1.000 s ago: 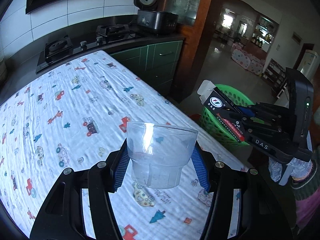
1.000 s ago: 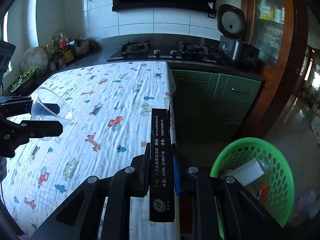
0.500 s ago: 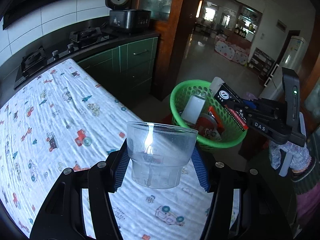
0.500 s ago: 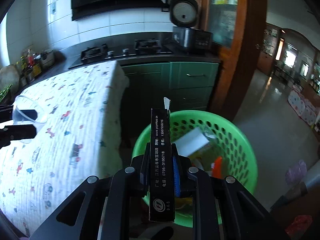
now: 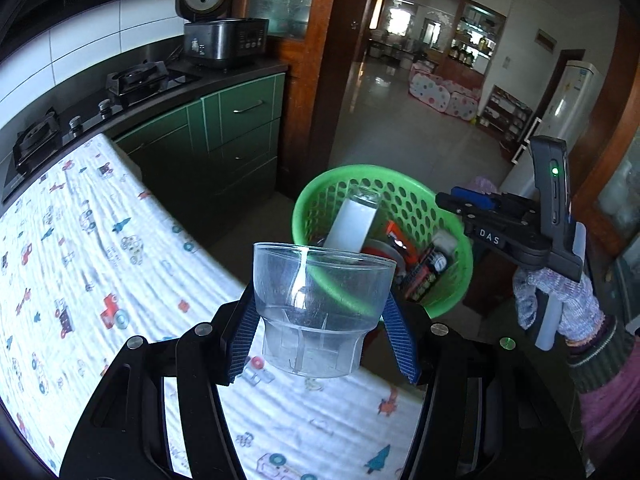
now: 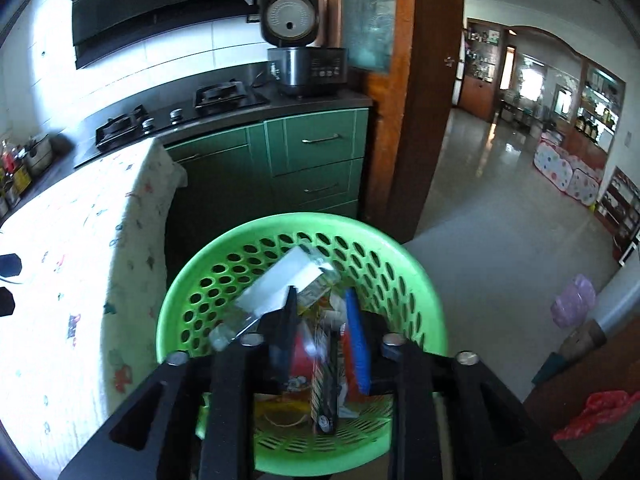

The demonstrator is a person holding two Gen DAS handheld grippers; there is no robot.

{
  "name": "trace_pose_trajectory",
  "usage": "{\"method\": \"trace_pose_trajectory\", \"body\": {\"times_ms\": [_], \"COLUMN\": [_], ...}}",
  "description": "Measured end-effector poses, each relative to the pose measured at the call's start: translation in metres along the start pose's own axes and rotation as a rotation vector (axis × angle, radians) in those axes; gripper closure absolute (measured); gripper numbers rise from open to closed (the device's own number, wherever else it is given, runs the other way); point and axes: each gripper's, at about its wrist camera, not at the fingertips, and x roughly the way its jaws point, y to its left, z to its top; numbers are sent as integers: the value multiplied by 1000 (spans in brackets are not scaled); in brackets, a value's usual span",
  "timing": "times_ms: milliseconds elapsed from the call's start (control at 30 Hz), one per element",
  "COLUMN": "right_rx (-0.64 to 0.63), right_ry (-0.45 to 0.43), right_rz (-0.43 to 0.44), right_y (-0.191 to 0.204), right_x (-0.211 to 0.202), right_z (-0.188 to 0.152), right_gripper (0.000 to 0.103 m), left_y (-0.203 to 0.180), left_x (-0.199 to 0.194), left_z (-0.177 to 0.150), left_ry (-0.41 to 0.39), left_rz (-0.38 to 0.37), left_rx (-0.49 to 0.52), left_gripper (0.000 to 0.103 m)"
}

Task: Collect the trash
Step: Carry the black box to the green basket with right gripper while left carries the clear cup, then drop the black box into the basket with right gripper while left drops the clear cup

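- Two pieces of trash matter to you here: the clear plastic cup (image 5: 324, 304), clamped upright between the blue pads of your left gripper (image 5: 320, 334), and the black carton (image 6: 325, 384), lying loose among the rubbish in the green basket (image 6: 420, 280).
- Your cup hangs over the near edge of the worktop (image 5: 100, 264), which wears a white cloth printed with cartoon cars, and the basket sits just beyond it to the right.
- Your right gripper (image 6: 320, 332) hovers directly above the basket with its fingers spread apart and nothing between them; the carton shows in the gap below.
- Inside the basket you also have a white box (image 6: 280, 284) leaning against the far wall and some red and orange packaging.
- Far behind stand green cabinets (image 6: 316, 160), a gas hob (image 6: 180, 112) and a rice cooker (image 6: 304, 60) with its lid up.
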Motion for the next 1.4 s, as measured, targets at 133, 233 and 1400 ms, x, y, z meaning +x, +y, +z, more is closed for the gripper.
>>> {"method": "trace_pose_trajectory", "body": {"times_ms": [133, 233, 1400], "right_rx": [11, 5, 68], "right_ry": [-14, -33, -73], "right_rz": [8, 0, 23], "right_y": [-7, -8, -30], "right_x": [-6, -17, -83], "right_z": [-3, -9, -79], "right_gripper": [70, 64, 48], "left_y": [-12, -20, -51], "left_x": [12, 23, 127], "left_z": [7, 11, 23], "left_ry": [6, 18, 99], "left_rz": [-23, -37, -94], "left_rx": [12, 13, -52], "left_gripper": [45, 45, 37]}}
